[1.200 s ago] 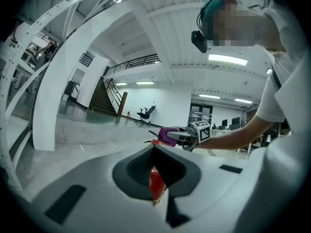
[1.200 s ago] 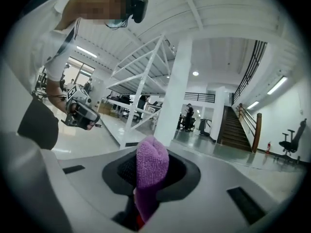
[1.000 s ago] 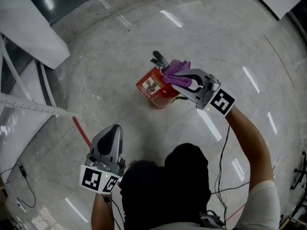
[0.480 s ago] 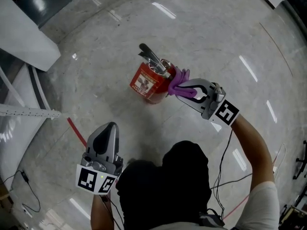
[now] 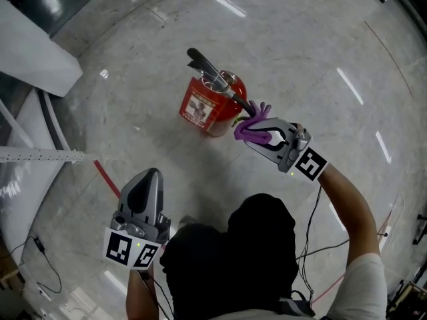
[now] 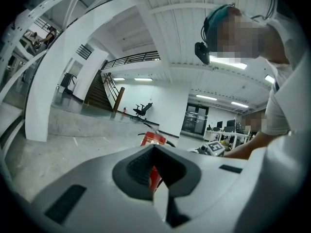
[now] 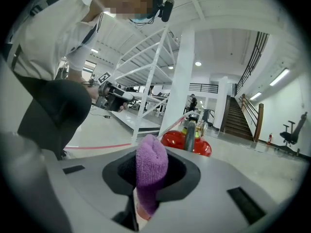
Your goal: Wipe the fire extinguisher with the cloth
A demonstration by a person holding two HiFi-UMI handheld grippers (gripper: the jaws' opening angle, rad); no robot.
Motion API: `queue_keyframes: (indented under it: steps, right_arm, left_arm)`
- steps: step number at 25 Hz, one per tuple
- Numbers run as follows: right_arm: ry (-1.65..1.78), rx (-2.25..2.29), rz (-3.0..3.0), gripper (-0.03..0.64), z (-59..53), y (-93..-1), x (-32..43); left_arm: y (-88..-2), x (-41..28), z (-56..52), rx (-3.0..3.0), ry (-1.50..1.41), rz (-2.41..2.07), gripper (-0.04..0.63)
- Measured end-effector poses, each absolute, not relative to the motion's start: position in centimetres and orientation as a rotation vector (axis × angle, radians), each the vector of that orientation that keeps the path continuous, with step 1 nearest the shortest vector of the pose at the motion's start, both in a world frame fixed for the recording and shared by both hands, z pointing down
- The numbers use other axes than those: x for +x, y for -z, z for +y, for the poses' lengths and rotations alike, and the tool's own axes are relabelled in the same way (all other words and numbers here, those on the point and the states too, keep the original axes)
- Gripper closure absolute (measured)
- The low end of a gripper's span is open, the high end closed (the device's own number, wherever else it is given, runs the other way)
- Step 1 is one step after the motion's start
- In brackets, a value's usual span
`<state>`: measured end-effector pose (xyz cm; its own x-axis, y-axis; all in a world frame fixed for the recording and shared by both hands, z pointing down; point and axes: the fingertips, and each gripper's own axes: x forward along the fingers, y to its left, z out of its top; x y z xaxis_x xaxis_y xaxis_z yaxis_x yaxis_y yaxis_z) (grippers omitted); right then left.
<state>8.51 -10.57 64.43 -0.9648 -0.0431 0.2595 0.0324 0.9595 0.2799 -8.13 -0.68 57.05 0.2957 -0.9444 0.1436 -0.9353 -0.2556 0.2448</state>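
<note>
A red fire extinguisher (image 5: 208, 107) stands on the grey floor, its black handle (image 5: 208, 71) pointing up-left and its black hose running down its right side. My right gripper (image 5: 252, 129) is shut on a purple cloth (image 5: 252, 121), which sits just right of the extinguisher's lower right side, by the hose end. In the right gripper view the cloth (image 7: 150, 171) fills the jaws, with the extinguisher (image 7: 187, 141) close ahead. My left gripper (image 5: 149, 179) hangs low at the left, well apart from the extinguisher (image 6: 151, 144), shut with nothing in it.
A white slanted panel (image 5: 33, 42) and white frame bars (image 5: 40, 155) lie at the left. A red line (image 5: 107, 179) runs on the floor beside my left gripper. Cables (image 5: 313, 245) trail at the lower right.
The right gripper with the cloth has slid from the extinguisher's top down its right side toward me. The left gripper has stayed still.
</note>
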Motion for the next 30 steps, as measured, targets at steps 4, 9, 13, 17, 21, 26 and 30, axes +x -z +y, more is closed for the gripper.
queue_keyframes:
  steps: [4, 9, 13, 17, 21, 26, 30]
  right_arm:
    - [0.392, 0.035, -2.862, 0.549, -10.3, -67.2, 8.1]
    - [0.379, 0.154, -2.851, 0.549, -11.5, -71.7, 7.1]
    - [0.349, 0.268, -2.869, 0.549, -12.1, -74.8, 6.3]
    - [0.312, 0.307, -2.862, 0.549, -12.6, -77.5, 5.1]
    - [0.301, 0.274, -2.844, 0.549, -11.6, -79.7, 3.9]
    - [0.216, 0.244, -2.828, 0.549, -10.8, -82.2, 2.9]
    - [0.153, 0.165, -2.815, 0.549, -9.0, -83.1, 2.6]
  left_arm:
    - [-58.1, -8.4, 0.0, 2.263, 0.022, -1.711, 0.592]
    - [-58.6, -9.2, 0.6, 2.248, -0.008, -1.736, 0.592]
    - [-58.9, -9.7, 1.6, 2.238, -0.047, -1.736, 0.592]
    - [-59.2, -10.6, 2.0, 2.226, -0.084, -1.761, 0.592]
    - [-59.2, -11.3, 2.2, 2.204, -0.077, -1.777, 0.592]
    - [-59.5, -11.6, 2.0, 2.198, -0.066, -1.786, 0.592]
    - [-60.1, -11.7, 2.1, 2.186, -0.062, -1.795, 0.592]
